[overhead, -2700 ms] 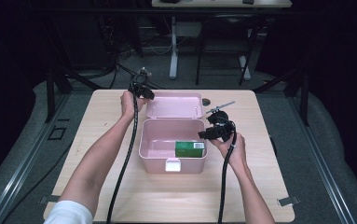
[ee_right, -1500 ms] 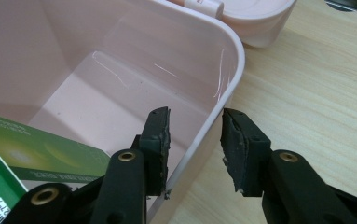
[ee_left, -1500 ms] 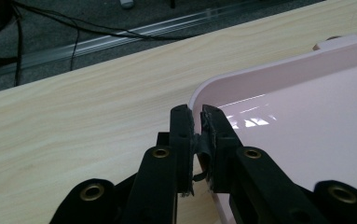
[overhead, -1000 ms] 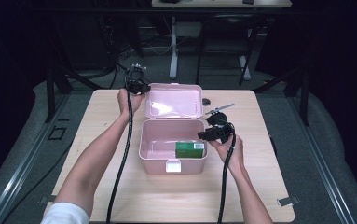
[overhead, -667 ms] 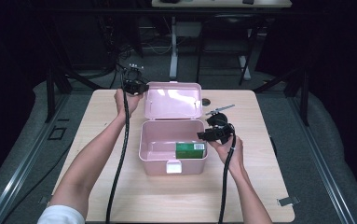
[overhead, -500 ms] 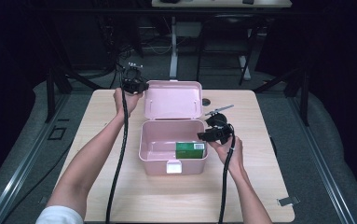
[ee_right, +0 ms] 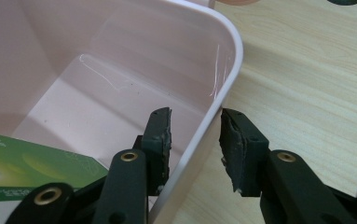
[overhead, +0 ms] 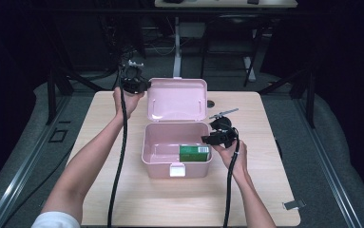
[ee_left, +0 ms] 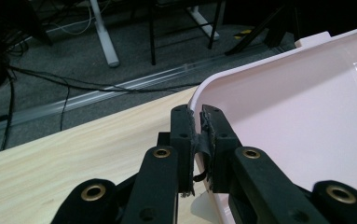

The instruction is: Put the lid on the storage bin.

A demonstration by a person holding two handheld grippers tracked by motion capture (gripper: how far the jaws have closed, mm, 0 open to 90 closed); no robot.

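Note:
A pink plastic box [overhead: 147, 151] stands open in the middle of the wooden table, with a green carton [overhead: 194, 153] lying in its right half. The hinged lid [overhead: 177, 99] stands up behind it. My left gripper [overhead: 144, 88] is shut on the lid's upper left corner; the left gripper view shows the lid [ee_left: 297, 116] with its rim pinched between the jaws of that gripper [ee_left: 198, 126]. My right gripper [overhead: 209, 139] straddles the box's right wall [ee_right: 223, 70], one jaw inside and one outside, the gripper [ee_right: 195, 135] closed on that wall. The carton [ee_right: 27, 163] lies just left of the inner jaw.
A small dark round object [overhead: 210, 103] lies on the table behind the box's right corner. A metal clip [overhead: 293, 205] sits at the table's front right edge. Desk legs and cables stand on the floor beyond the far edge.
The left hand has risen and drawn back with the lid's corner, and the lid has swung from lying flat behind the box to standing upright. The right gripper has stayed on the wall.

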